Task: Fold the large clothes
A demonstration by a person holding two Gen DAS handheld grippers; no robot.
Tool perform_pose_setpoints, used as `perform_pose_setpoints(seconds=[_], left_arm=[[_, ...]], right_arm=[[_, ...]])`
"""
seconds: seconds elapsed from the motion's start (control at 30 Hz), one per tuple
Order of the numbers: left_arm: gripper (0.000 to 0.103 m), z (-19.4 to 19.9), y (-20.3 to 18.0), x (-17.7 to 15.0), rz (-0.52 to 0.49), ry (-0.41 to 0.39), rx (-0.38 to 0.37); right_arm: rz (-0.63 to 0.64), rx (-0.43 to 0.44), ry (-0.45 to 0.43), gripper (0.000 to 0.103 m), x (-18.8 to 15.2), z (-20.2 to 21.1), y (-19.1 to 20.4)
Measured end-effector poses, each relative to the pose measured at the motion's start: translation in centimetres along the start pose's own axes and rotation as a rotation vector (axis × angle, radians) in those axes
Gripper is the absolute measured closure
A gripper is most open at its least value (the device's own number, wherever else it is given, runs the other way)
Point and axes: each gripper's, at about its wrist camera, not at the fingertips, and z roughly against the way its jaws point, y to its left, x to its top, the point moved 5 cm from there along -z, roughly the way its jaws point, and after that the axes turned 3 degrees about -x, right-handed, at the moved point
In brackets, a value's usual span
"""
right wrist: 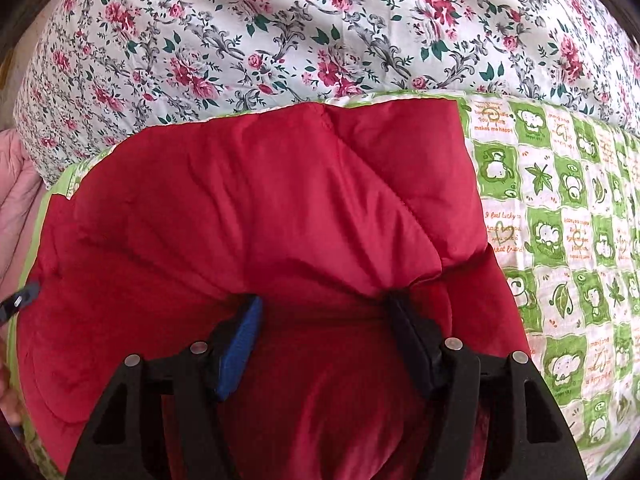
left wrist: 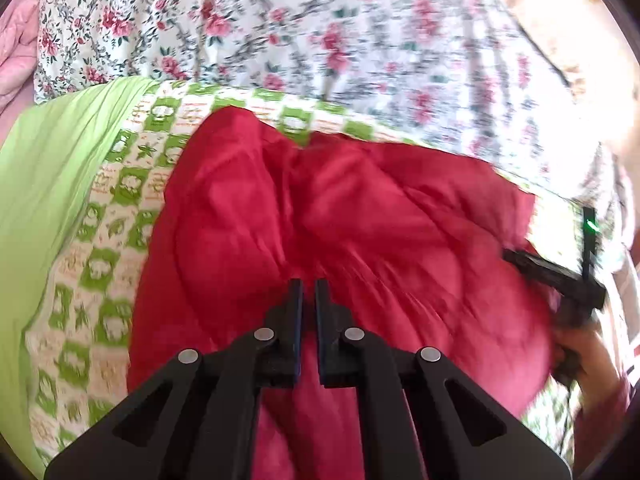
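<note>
Red quilted fabric fills both views: the padded garment [right wrist: 248, 208] lies spread on the green-checked blanket [right wrist: 560, 208], which sits on a bed covered by a floral sheet [right wrist: 280, 32]. A pink bundle [left wrist: 16, 52] shows at the far left edge.

I've got my left gripper [left wrist: 308, 292] hovering over the middle of the garment with its fingers pinched almost together and nothing between them that I can see. The picture is smeared, so I read this hand as travelling, not working.

My right gripper [right wrist: 324, 312] is doing the real job. Its fingers stand fairly wide, and a thick puffy fold of the red fabric bulges between them, draping over both tips. Whether the pads actually press on it I cannot tell; the padding hides the contact. In the left view I can see that same gripper [left wrist: 560, 276] at the garment's right edge, with the person's hand [left wrist: 592, 360] behind it.

My guess is the wide stance suits the bulk: a padded layer needs a deep bite. The blanket underneath gives a flat base for the fold.
</note>
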Motion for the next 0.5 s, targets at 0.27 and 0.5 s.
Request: perform_pose_setpoints(seconds=[0.27, 0.5], left_arm=[[0.100, -4.4, 1.1, -1.2, -0.011, 0.061, 0.039], [0.101, -3.3, 0.6, -1.9, 0.003, 0.040, 0.041]], right_arm=[[-0.060, 0.009, -0.005, 0.037, 0.1, 3.2, -0.7], [-0.099, 0.092, -0.053, 0.035, -2.6, 9.7, -1.5]])
